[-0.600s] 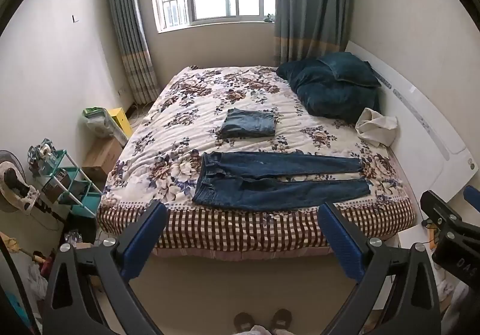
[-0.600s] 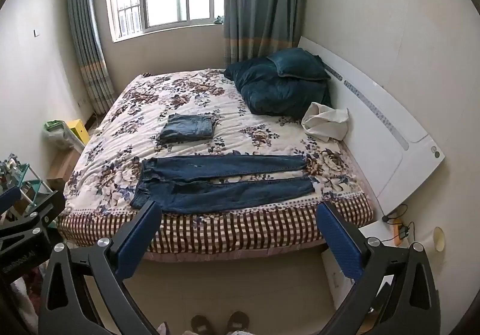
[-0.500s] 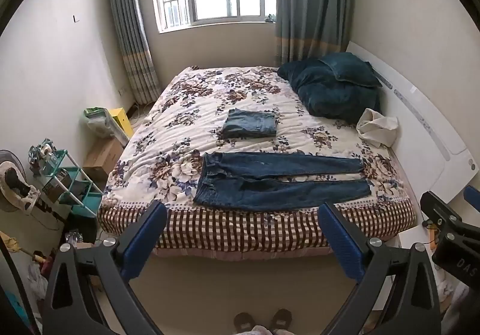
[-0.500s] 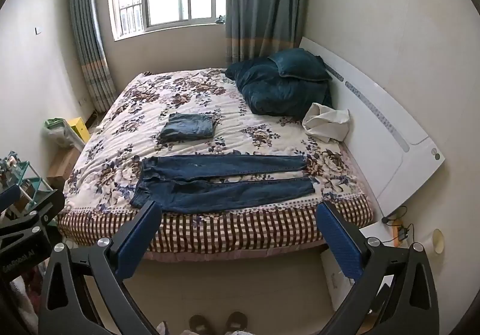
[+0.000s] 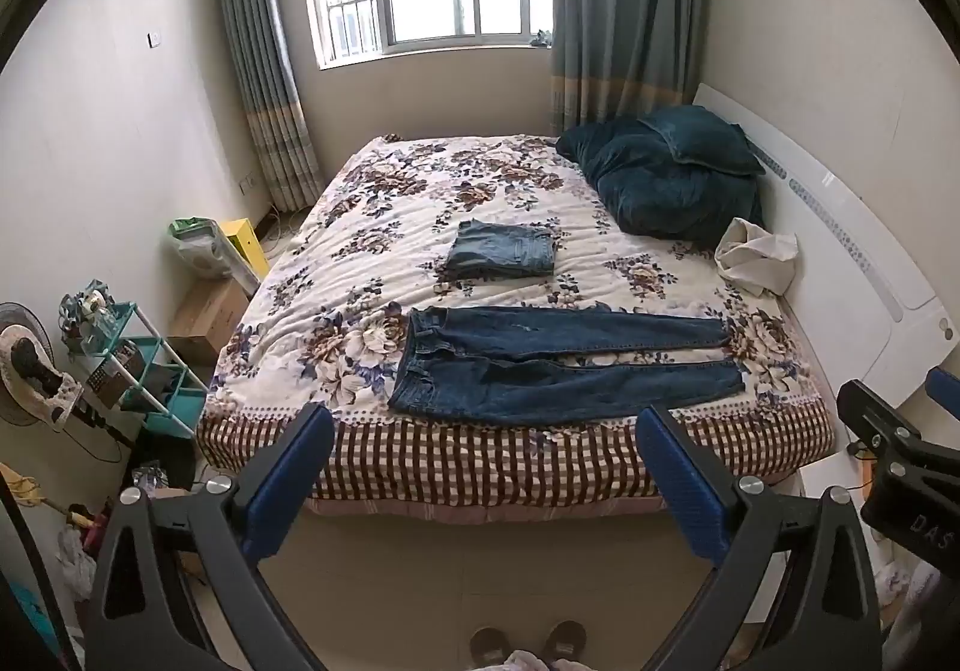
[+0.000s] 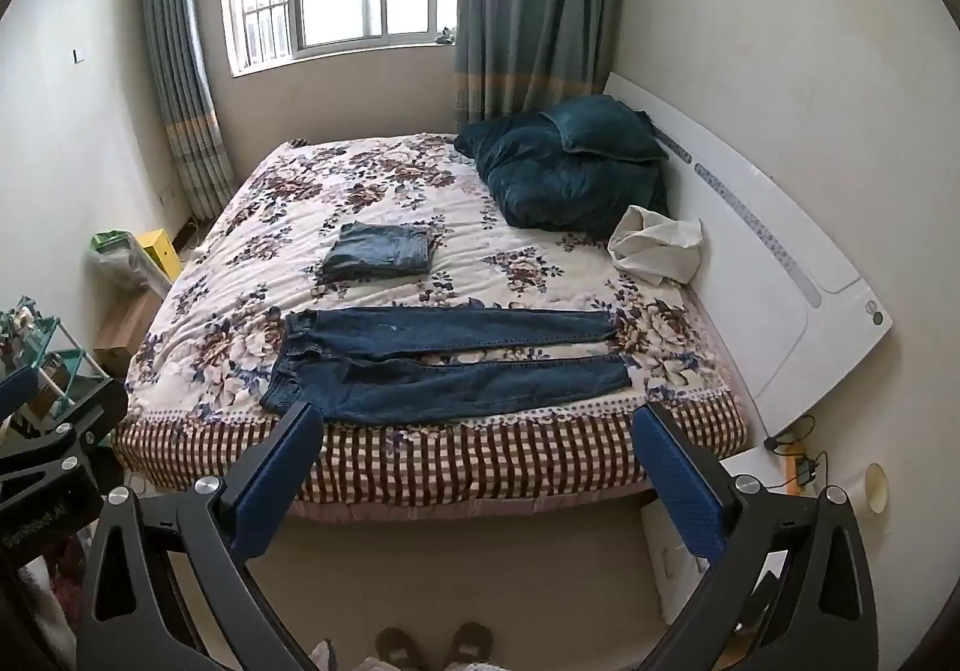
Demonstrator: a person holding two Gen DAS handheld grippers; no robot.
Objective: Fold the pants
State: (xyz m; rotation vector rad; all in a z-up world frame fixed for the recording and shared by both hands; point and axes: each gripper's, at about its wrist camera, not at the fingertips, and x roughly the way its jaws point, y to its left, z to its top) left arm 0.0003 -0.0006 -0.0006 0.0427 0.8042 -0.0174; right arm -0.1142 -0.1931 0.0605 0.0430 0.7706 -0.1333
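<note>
Pants (image 5: pixel 558 365): dark jeans are laid flat and unfolded across the near part of the bed (image 5: pixel 384 251); the waistband is turned toward the bed's left side, both legs run toward the headboard (image 5: pixel 852 275); the two legs are parted by a thin gap; no fold has been made.
Change: almost nothing has changed over the last half second; the pants are seen in the same spread shape and the same spot on the bed; only a very slight drift of the view is noticed; the task is judged to be at its very start, with the approach not yet made.
Left gripper (image 5: pixel 483 467): its jaws are spread wide, with nothing between them; it is held off the bed's near edge, well apart from the pants.
Right gripper (image 6: pixel 477 464): it is likewise spread wide and empty, held off the bed's near edge.
Folded jeans (image 5: pixel 501 249): a lighter, already folded pair is seen farther up the bed, beyond the pants and apart from them.
Pillows (image 5: pixel 666 173): dark teal pillows are piled at the headboard end of the bed; a white cloth (image 5: pixel 756 257) is crumpled just beside them.
Next step: a reach to one leg's hem and waist is judged likely, so that one leg can be laid over the other.
</note>
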